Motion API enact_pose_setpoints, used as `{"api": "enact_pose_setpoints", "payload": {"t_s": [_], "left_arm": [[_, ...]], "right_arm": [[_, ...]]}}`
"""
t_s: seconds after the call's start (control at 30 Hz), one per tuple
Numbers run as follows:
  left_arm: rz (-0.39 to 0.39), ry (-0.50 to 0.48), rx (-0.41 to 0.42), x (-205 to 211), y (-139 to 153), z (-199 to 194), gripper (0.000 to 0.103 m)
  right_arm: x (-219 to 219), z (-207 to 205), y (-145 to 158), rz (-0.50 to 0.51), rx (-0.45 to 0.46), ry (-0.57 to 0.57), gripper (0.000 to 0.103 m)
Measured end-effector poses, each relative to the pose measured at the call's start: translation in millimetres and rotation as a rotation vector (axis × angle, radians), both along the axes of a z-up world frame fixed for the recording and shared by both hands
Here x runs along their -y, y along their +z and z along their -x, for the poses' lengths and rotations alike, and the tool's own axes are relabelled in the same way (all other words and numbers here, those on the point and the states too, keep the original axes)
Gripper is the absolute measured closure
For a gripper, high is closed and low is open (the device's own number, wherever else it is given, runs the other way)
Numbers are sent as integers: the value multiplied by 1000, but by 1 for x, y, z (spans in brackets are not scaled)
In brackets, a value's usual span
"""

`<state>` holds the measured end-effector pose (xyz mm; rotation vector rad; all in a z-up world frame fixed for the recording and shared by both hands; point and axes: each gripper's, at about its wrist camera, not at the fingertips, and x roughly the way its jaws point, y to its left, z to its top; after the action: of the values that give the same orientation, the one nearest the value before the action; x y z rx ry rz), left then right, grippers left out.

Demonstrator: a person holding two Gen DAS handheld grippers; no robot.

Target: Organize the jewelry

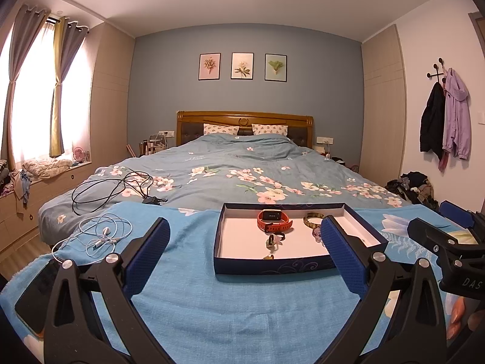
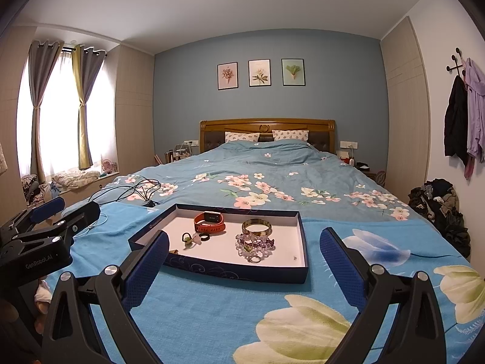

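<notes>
Both the left gripper (image 1: 242, 242) and right gripper (image 2: 244, 254) gape wide, holding nothing. All visible jewelry, including the watch (image 2: 209, 222) and bangle (image 2: 256, 227), lies in the box (image 2: 230, 268); the task looks nearly done.

Your right gripper (image 2: 244, 261) hangs with its jaws spread wide over the blue floral blanket (image 2: 212, 312), nothing between them. At twelve o'clock sits the shallow box (image 2: 230, 268), holding an orange watch (image 2: 209, 223), a gold bangle (image 2: 256, 227) and a purple bead bracelet (image 2: 254, 245). Your left gripper (image 2: 68, 212) shows at nine o'clock, jaws also parted.
</notes>
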<state>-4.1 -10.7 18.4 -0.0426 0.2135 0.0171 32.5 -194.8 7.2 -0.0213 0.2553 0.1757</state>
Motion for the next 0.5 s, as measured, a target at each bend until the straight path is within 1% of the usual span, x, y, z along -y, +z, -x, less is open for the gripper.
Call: {"api": "enact_pose_setpoints", "payload": {"t_s": [0.5], "left_arm": [[-4, 2, 4, 0, -1, 0, 5]], "right_arm": [[-1, 2, -2, -3, -3, -2, 7]]}}
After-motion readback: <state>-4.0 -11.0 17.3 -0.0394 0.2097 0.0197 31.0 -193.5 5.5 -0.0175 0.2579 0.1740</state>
